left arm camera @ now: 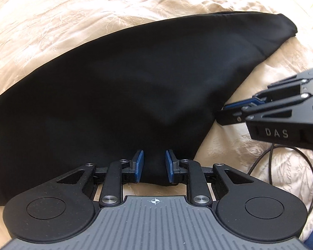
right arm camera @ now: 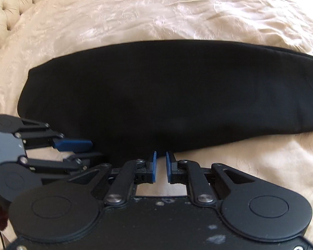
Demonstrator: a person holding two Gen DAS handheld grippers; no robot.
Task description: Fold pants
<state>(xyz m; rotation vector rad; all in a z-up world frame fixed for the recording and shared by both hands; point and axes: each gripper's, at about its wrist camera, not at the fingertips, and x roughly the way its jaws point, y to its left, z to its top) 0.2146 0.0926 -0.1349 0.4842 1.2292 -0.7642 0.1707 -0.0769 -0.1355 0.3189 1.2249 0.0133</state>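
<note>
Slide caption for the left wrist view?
Left tool open around the near edge of black pants on a cream bedspread.

The black pants lie flat on the cream bedspread, folded lengthwise into one long smooth band that tapers toward one end. In the right wrist view the band stretches across the bed.

Black pants, cream floral bedspread
</note>
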